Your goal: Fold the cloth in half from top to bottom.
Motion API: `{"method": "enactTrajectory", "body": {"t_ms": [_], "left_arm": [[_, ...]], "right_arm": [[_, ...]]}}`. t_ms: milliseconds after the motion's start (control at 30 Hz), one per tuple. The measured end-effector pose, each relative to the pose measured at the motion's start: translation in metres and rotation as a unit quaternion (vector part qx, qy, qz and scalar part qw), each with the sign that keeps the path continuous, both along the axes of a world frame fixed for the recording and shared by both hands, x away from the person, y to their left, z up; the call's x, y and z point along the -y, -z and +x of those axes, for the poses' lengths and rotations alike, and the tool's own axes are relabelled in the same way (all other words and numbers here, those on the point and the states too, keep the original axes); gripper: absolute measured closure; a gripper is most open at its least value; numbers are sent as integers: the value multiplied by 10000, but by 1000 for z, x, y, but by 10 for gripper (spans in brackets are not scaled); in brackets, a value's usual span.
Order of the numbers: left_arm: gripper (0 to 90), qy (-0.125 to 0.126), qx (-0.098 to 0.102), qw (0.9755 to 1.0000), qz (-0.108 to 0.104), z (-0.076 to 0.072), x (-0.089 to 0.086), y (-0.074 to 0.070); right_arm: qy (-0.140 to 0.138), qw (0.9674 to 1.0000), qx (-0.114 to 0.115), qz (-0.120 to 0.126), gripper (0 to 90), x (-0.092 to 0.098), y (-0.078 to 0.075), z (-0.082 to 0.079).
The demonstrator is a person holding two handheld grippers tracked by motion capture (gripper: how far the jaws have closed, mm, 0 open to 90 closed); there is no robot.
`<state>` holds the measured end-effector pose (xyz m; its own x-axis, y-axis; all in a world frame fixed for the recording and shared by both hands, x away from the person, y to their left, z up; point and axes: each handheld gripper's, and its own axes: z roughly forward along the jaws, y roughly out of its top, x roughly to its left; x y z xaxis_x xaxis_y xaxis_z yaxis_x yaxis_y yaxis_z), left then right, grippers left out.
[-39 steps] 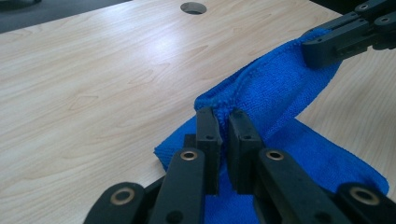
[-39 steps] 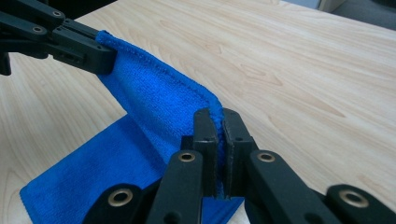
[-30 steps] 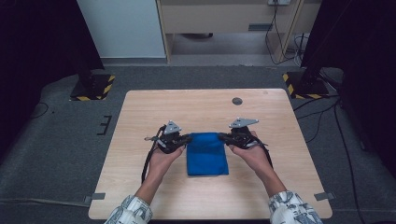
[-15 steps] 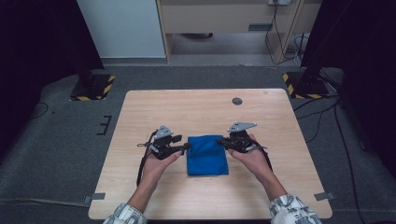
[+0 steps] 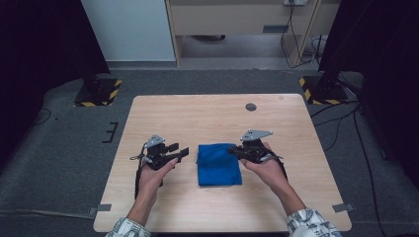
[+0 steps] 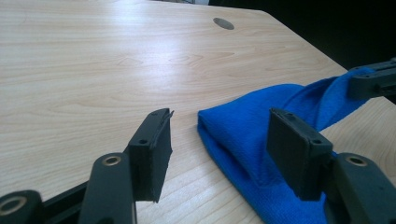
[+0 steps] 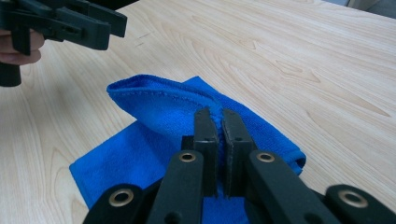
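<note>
surface: pale wooden table, round grey plug near far edge | folded blue cloth mid-table | right gripper clamps cloth's edge | left gripper beside cloth, jaws just opened, gaping, nothing between | room: grey carpet, striped stand feet

Left hand-held gripper at 9 o'clock, jaws just opened and empty, pointing toward 3; right hand-held gripper at 3 o'clock, jaws clamped.

A fold of the blue microfibre cloth is pinched between the closed jaws of the right gripper, its stitched hem lifted in an arch ahead of the jaw tips. The rest of the cloth is spread flat on the light wooden table beneath. Farther off, up and to the left, the left gripper is held clear of the cloth.
</note>
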<state>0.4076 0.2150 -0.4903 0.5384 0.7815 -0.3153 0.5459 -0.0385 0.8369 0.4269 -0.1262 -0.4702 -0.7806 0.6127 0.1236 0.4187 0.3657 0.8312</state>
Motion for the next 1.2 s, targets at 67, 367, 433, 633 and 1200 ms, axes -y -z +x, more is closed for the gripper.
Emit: {"method": "enactTrajectory", "body": {"t_ms": [67,367,433,633,1200], "left_arm": [[397,-22,16,10000,52,-1,-2,1],[395,-172,-83,9997,134,-2,-11,8],[395,-173,-97,9997,133,-2,-11,9],[388,-150,-111,9996,191,-3,-12,10],[380,-188,-149,9992,304,-3,-15,13]], "right_arm": [[-24,10000,-37,-39,863,4,4,-2],[-144,9995,-212,-157,846,12,26,-20],[-145,9996,-219,-108,846,12,26,-22],[-186,9992,-323,-140,781,13,31,-24],[-367,9967,-520,-497,412,25,46,-52]]}}
